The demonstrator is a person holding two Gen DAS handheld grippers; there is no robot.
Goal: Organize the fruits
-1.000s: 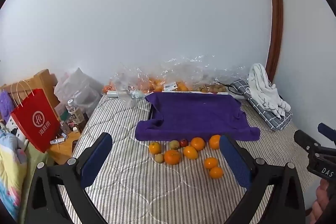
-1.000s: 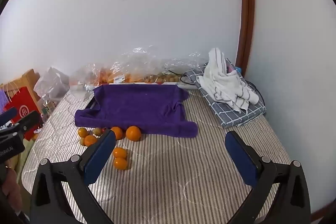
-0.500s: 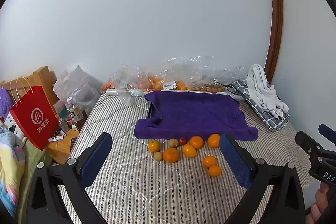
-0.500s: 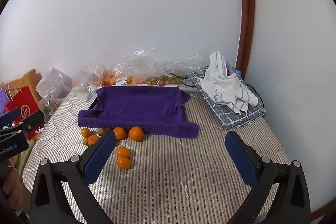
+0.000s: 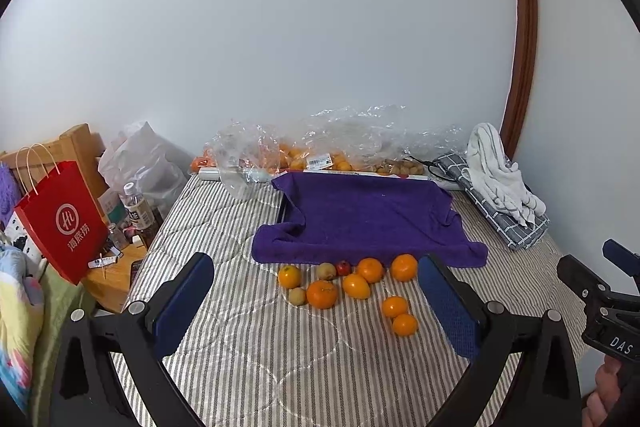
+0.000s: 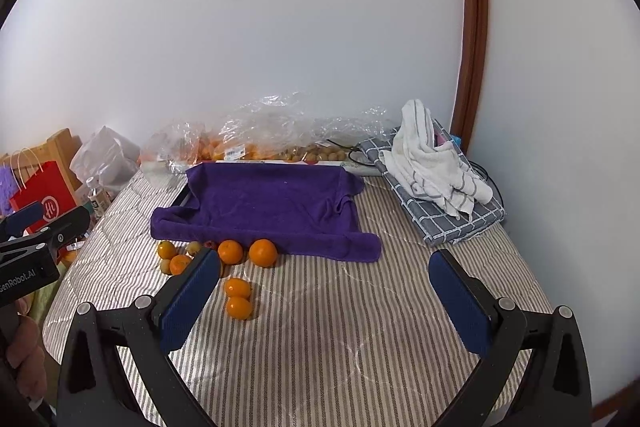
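Several oranges [image 5: 322, 293], two kiwis [image 5: 326, 271] and a small red fruit [image 5: 343, 267] lie loose on the striped bed [image 5: 248, 359], just in front of a tray draped with a purple towel [image 5: 368, 215]. Two small oranges [image 6: 237, 287] lie apart, nearer me. My left gripper [image 5: 316, 299] is open and empty, above the bed short of the fruit. My right gripper [image 6: 324, 295] is open and empty, to the right of the fruit. The purple towel [image 6: 272, 207] also shows in the right wrist view.
Clear plastic bags of fruit [image 5: 320, 151] line the wall behind the tray. A white towel on a folded grey checked cloth [image 6: 436, 171] lies at the right. A red paper bag [image 5: 60, 223], bottles and a wooden stand sit off the bed's left edge.
Both grippers have risen and pulled back a little; the fruit and tray sit slightly lower and farther in both views. Nothing on the bed has moved.
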